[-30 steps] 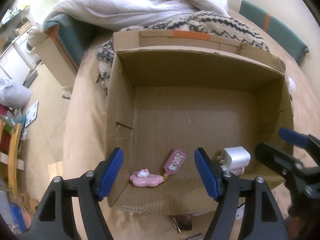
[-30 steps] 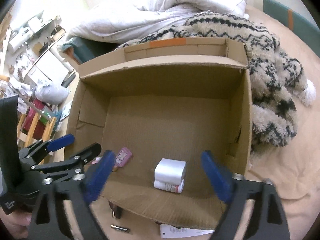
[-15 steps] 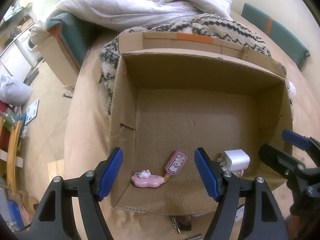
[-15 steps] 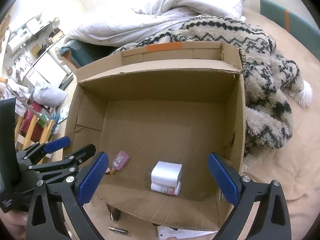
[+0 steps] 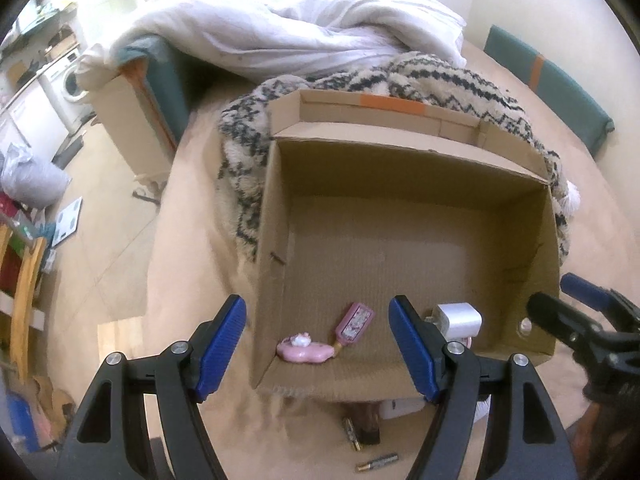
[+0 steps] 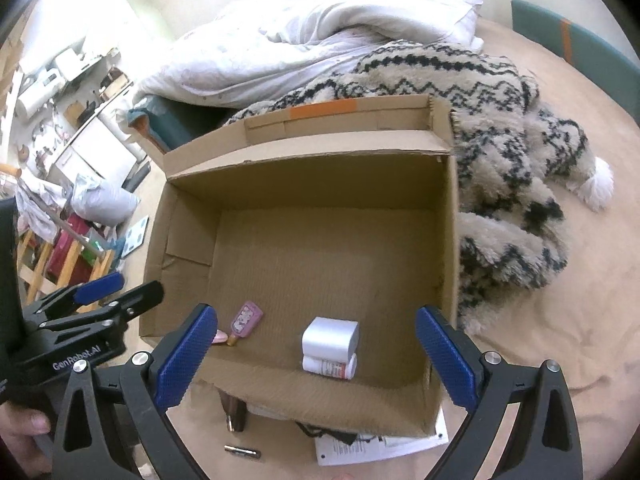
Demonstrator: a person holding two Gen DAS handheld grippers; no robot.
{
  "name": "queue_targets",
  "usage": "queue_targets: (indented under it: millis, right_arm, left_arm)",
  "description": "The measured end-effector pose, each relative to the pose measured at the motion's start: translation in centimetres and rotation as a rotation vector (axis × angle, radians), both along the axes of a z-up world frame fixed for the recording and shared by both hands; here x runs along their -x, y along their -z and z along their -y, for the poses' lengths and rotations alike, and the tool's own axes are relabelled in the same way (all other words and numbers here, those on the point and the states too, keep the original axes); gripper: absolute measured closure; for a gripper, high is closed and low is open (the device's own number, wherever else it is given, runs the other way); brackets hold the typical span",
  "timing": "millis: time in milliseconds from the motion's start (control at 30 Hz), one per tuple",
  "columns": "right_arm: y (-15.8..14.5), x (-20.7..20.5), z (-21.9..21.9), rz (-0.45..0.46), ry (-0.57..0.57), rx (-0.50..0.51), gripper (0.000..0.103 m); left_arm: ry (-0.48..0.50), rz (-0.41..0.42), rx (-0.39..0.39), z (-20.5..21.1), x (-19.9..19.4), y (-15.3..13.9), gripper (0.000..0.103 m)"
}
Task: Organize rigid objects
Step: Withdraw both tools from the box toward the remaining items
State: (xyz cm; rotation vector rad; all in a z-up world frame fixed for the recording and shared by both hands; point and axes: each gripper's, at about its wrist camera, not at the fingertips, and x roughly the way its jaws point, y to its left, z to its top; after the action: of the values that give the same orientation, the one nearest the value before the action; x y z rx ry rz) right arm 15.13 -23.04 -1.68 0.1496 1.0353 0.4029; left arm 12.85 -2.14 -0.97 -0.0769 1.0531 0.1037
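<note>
An open cardboard box (image 5: 276,208) (image 6: 450,216) sits on the beige bed. Inside near its front wall lie a pink cloud-shaped toy (image 5: 305,350), a pink patterned tag (image 5: 355,324) (image 6: 247,322), a white charger block (image 5: 460,319) (image 6: 331,334) and a small white bottle (image 6: 330,367) under it. My left gripper (image 5: 316,350) is open and empty above the box's front left corner. My right gripper (image 6: 316,354) is open wide and empty above the front wall. A battery (image 5: 378,463) (image 6: 242,451) and a dark brown object (image 5: 366,424) (image 6: 235,414) lie on the bed in front of the box.
A patterned fleece blanket (image 6: 500,128) and a white duvet (image 5: 304,28) lie behind and beside the box. A paper sheet (image 6: 380,446) lies under the box's front edge. The floor with clutter (image 5: 36,220) drops off at the left of the bed.
Both grippers have pulled back and up from the box, which now sits farther away in both views. The right gripper's jaws have opened wider. Objects in the box have not moved.
</note>
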Motion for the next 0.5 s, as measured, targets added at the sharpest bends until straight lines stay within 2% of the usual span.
queue_targets:
  millis: [267, 500]
  right_arm:
    - [-1.4, 2.6, 0.9, 0.017, -0.023, 0.016, 0.000]
    - [-1.2, 4.9, 0.9, -0.014, -0.045, 0.005, 0.000]
  left_arm:
    - [-0.043, -0.009, 0.053, -1.6, 3.7, -0.6, 0.032]
    - [-0.087, -0.014, 0.078, -3.0, 6.4, -0.5, 0.032]
